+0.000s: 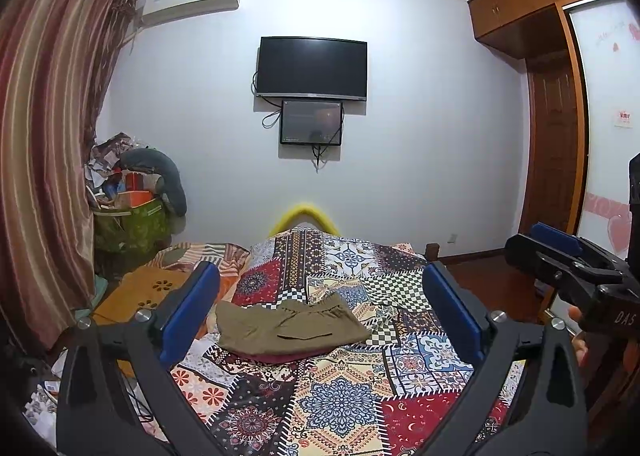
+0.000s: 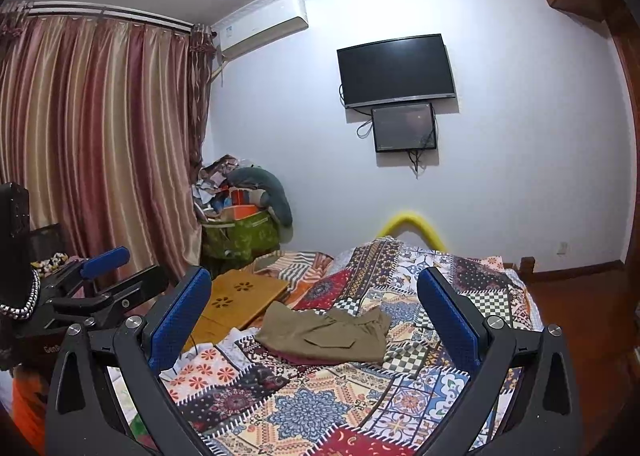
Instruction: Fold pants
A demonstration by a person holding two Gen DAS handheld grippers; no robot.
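Olive-brown pants (image 1: 290, 326) lie folded in a flat bundle on the patchwork bedspread (image 1: 340, 396), on top of a dark red cloth whose edge shows beneath. They also show in the right wrist view (image 2: 328, 336). My left gripper (image 1: 320, 304) is open and empty, held above the bed in front of the pants, not touching them. My right gripper (image 2: 316, 304) is open and empty too, held at a like distance. The right gripper also shows at the right edge of the left wrist view (image 1: 568, 260).
An orange wooden lap table (image 2: 236, 300) lies on the bed left of the pants. A green box of clutter (image 2: 240, 232) stands in the corner by the striped curtain (image 2: 100, 144). A TV (image 1: 312, 68) hangs on the far wall. A wardrobe (image 1: 552, 96) stands at the right.
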